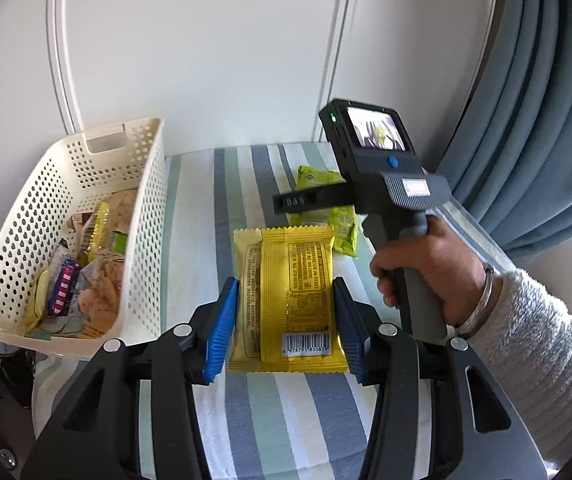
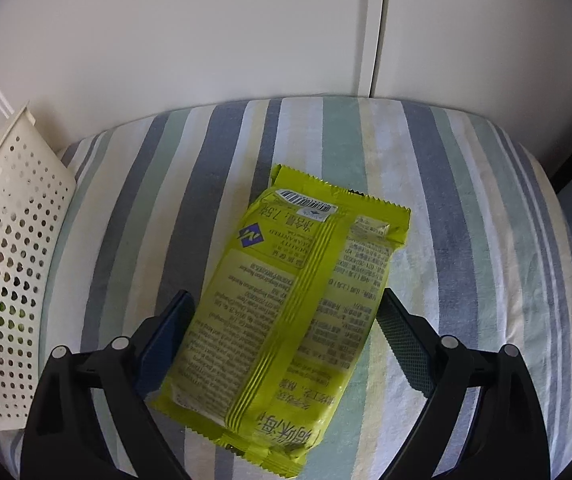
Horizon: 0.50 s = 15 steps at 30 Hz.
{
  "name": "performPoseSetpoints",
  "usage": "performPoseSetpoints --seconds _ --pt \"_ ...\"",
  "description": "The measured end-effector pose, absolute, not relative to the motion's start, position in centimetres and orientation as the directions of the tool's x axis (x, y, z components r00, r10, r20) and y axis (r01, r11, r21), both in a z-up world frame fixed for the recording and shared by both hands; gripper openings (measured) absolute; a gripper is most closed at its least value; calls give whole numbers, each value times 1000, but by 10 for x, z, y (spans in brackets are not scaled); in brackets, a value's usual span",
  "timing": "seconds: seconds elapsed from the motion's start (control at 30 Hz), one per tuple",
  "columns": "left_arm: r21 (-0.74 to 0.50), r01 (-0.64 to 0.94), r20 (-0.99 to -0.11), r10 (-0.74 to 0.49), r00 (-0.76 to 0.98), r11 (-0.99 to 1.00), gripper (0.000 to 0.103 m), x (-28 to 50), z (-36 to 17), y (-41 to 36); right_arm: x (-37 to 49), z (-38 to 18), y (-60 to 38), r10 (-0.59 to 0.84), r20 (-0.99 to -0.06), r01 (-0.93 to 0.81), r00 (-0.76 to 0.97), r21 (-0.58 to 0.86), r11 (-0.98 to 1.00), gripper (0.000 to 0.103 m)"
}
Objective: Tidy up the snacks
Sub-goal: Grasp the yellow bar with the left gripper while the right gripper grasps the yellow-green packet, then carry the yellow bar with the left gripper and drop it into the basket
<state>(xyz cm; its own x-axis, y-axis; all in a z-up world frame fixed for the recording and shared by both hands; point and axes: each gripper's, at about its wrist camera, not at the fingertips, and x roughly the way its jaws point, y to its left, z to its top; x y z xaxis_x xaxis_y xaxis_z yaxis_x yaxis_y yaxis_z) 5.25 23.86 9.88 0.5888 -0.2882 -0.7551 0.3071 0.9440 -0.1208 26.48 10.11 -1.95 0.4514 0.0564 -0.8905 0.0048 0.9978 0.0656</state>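
A yellow snack packet (image 1: 291, 296) lies barcode side up on the striped cloth. My left gripper (image 1: 284, 281) is shut on it, a blue pad pressed to each long edge. Farther back lies a green snack packet (image 1: 343, 224), partly hidden by the right gripper's body, which a hand (image 1: 425, 276) holds. In the right wrist view the green packet (image 2: 286, 280) rests at a slant between the fingers of my right gripper (image 2: 284, 295), which is open. Its left finger touches the packet's edge and the right finger stands just clear of it.
A cream perforated basket (image 1: 142, 216) with several mixed snacks stands at the left, tilted on the cloth's edge; its wall (image 2: 6, 240) shows in the right wrist view. A white wall rises behind. Blue curtains (image 1: 533, 120) hang on the right. The striped cloth (image 2: 465, 220) is bare right of the green packet.
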Motion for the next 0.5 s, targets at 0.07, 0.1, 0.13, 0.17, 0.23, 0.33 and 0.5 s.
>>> performPoseSetpoints --seconds 0.07,0.1,0.13,0.17,0.23,0.33,0.5 --pt "-126 301 -750 -290 595 945 48 54 100 241 262 -18 102 45 -888 -1 458 50 999 83" --pt "-131 297 -747 -291 598 946 48 54 102 243 260 -17 103 41 -887 -4 461 43 999 79" --pt "-134 294 -744 -292 601 946 48 55 102 245 257 -15 103 37 -884 -12 466 36 999 78" --pt "-137 290 -742 -292 604 947 48 56 102 248 254 -14 104 31 -881 -20 471 25 999 74" --pt "-143 279 -736 -291 612 950 48 59 105 254 249 -12 106 15 -875 -35 484 -2 999 70" --pt "-152 258 -726 -285 625 954 48 62 109 264 239 -11 102 12 -869 -45 494 -12 999 69" --pt "-161 220 -706 -268 655 962 48 63 120 283 224 -7 78 38 -862 -30 505 27 999 69"
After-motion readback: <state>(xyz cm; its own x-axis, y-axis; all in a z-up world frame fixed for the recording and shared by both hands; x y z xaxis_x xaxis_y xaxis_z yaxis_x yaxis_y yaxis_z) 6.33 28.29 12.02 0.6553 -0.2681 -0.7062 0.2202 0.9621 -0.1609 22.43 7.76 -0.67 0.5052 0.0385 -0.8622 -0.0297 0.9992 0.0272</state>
